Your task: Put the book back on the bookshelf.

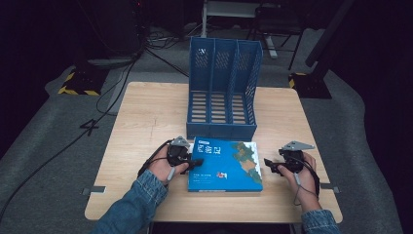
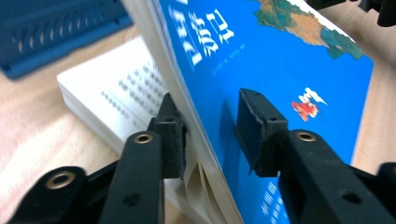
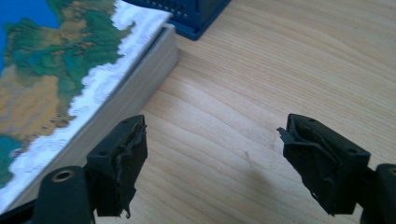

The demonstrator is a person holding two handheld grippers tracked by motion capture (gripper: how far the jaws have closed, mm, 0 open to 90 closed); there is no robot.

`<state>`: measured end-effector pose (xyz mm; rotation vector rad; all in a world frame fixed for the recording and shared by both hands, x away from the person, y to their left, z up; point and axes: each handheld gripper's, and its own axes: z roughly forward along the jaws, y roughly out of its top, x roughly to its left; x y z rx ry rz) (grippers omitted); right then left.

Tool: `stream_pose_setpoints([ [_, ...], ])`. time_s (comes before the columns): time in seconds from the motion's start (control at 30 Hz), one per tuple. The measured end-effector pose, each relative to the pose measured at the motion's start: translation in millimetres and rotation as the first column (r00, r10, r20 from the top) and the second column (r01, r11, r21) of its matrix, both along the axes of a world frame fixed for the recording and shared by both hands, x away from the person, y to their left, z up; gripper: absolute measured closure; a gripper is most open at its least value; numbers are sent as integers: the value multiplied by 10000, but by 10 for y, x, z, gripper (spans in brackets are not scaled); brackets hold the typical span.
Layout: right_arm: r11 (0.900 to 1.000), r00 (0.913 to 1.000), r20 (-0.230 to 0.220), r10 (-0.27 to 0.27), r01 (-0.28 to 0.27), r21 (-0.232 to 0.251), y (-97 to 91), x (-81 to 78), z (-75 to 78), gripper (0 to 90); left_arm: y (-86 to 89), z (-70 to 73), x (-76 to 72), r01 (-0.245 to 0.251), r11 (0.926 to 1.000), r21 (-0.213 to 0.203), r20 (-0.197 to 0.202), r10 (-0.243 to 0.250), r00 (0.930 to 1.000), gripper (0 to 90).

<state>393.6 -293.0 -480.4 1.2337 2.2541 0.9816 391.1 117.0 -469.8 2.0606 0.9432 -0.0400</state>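
Note:
A book with a blue map cover (image 1: 226, 165) lies flat near the table's front edge, in front of a blue file organizer (image 1: 221, 87). My left gripper (image 1: 195, 163) is at the book's left edge. In the left gripper view its narrowed jaws (image 2: 210, 121) straddle the lifted cover (image 2: 280, 60) and several pages. One jaw is under them against the pages. The other stands a small gap above the cover. A white text page (image 2: 116, 88) shows beneath. My right gripper (image 1: 269, 164) is open just right of the book (image 3: 42, 84), with bare table between its fingers (image 3: 212, 140).
The wooden table (image 1: 146, 122) has free room left and right of the organizer (image 3: 196, 14), whose three slots face up and forward. Cables, a chair base and stands lie on the dark floor beyond the table.

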Motion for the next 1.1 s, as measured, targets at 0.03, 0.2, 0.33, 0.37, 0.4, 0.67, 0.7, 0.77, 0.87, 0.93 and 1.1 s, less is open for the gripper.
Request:
stream_pose_setpoints([
  [0.03, 10000, 10000, 37, 51, -51, -10, 12, -13, 22, 223, 9, 8, 0, -4, 10000, -25, -83, 4, 10000, 669],
  [0.2, 9997, 9994, 233, 240, -241, 32, 75, -61, 104, 222, 15, 42, 0, 33, 9999, -166, -260, -38, 9997, 754],
  [0.33, 9989, 9985, 280, 473, -474, 30, 162, -107, 163, 222, 28, 87, -12, 143, 9987, -481, -336, -160, 9993, 806],
  [0.37, 9983, 9979, 302, 572, -574, 63, 198, -124, 179, 222, 24, 98, -21, 186, 9987, -473, -276, -199, 9994, 811],
  [0.4, 9978, 9974, 301, 653, -655, 41, 228, -139, 196, 223, 18, 120, -33, 222, 9987, -467, -207, -232, 9995, 814],
  [0.67, 9830, 9813, 701, 1792, -1815, 280, 547, -311, 362, 227, -39, 341, -80, 362, 9978, -547, -329, -380, 9987, 822],
  [0.7, 9798, 9777, 770, 1954, -1981, 292, 586, -339, 384, 227, -50, 369, -78, 389, 9978, -530, -379, -409, 9984, 822],
  [0.77, 9713, 9679, 980, 2316, -2358, 330, 670, -397, 434, 223, -69, 421, -67, 365, 9977, -570, -458, -392, 9982, 823],
  [0.87, 9621, 9562, 1185, 2675, -2719, 221, 776, -459, 484, 212, -90, 497, -49, 353, 9972, -661, -512, -388, 9979, 823],
  [0.93, 9562, 9489, 1311, 2869, -2920, 206, 838, -482, 505, 205, -111, 552, -44, 356, 9972, -654, -521, -390, 9979, 824],
  [1.1, 9437, 9329, 1609, 3221, -3300, 246, 1000, -515, 503, 172, -174, 684, -12, 413, 9982, -445, -621, -440, 9971, 824],
])
